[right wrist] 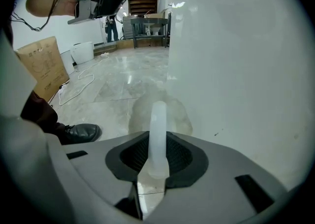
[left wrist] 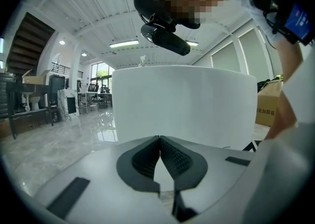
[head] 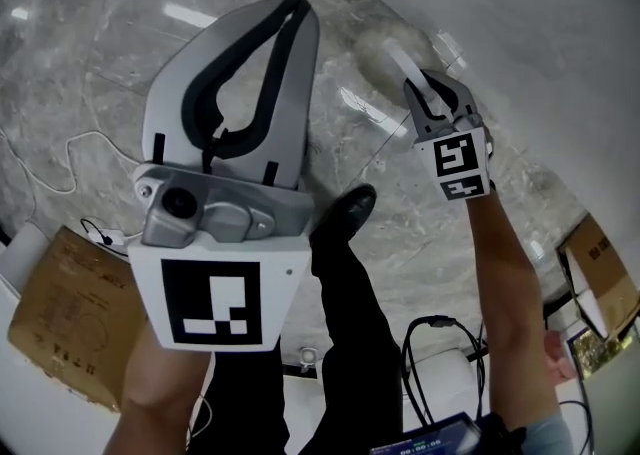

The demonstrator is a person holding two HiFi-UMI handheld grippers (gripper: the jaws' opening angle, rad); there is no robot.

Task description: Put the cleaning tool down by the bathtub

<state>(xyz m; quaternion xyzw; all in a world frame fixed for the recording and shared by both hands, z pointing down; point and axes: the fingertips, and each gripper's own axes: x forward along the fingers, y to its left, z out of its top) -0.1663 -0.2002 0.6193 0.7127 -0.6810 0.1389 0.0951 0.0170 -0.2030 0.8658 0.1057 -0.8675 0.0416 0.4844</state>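
- Grey marble floor (head: 90, 73), glossy with reflected lights, spreads below both my grippers.
- Two cardboard boxes: one (head: 70, 323) lies left of my left gripper (head: 298, 5), whose jaws meet tip to tip, empty.
- One black shoe (head: 345, 211) stands between the grippers.
- My right gripper (head: 428, 93) clamps the single cleaning tool (right wrist: 158, 119) by its pale handle, its fluffy head just ahead and the white bathtub (right wrist: 236, 70) to its right.
- The second box (head: 600, 263) lies further right.

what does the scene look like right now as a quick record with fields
left gripper: jaws together, nothing between them
right gripper: closed on the cleaning tool's white handle
cleaning tool: fluffy head points down toward the marble floor, close beside the bathtub
bathtub: white wall, right of the tool
contact with floor: cannot tell
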